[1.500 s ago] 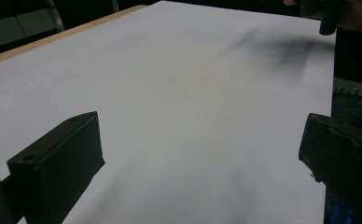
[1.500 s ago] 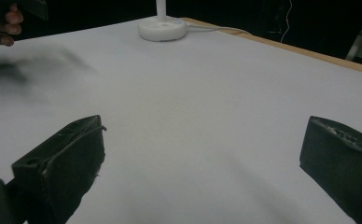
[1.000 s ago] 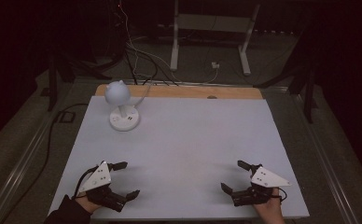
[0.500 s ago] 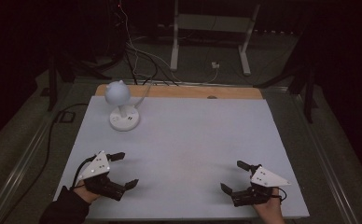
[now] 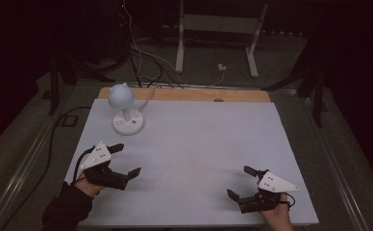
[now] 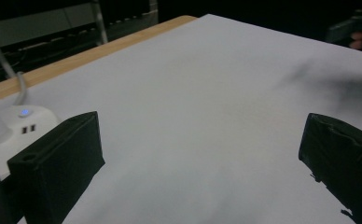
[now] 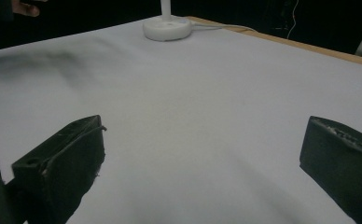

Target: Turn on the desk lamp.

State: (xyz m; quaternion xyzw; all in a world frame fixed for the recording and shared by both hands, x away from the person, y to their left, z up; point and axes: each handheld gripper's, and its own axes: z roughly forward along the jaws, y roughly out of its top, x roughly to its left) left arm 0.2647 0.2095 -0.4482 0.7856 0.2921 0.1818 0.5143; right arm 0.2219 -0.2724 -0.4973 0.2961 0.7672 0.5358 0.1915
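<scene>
1. A white table (image 5: 199,144) stood in a dark room, and its far edge was bare wood (image 5: 189,94).
2. Far to the left, a dark cable (image 5: 55,139) ran along the floor beside the table.
3. The left gripper (image 5: 125,160) was at the near left of the table, held in the person's left hand (image 5: 86,185), with a dark sleeve (image 5: 67,209) behind the hand.
4. Its two black jaws were spread wide apart, with nothing between them.
5. A grey three-cornered plate (image 5: 94,155) sat on top of that gripper.
6. In the left gripper view, the two jaws rose from the bottom with bare white table (image 6: 207,116) between them.
7. A little white lamp (image 5: 124,108) stood at the far left of the table, beyond the left gripper and well apart from it.
8. It had a round white head (image 5: 121,96) on a thin neck, and a round base (image 5: 128,124) that sat flat on the table.
9. In the left gripper view, the base (image 6: 20,121) showed a small blue light (image 6: 24,112) and two little slots.
10. A white cord (image 5: 148,96) ran from the lamp off the back of the table.
11. On the floor behind the table lay a tangle of wires (image 5: 141,57) and the legs of a white stand (image 5: 213,43).
12. The right gripper (image 5: 243,182) was at the near right of the table, held in the person's right hand (image 5: 277,216).
13. Its jaws were spread wide apart too, and they held nothing.
14. In the right gripper view, the lamp base (image 7: 166,27) stood far off across the bare table (image 7: 207,107).
15. The two grippers were well apart from each other.
</scene>
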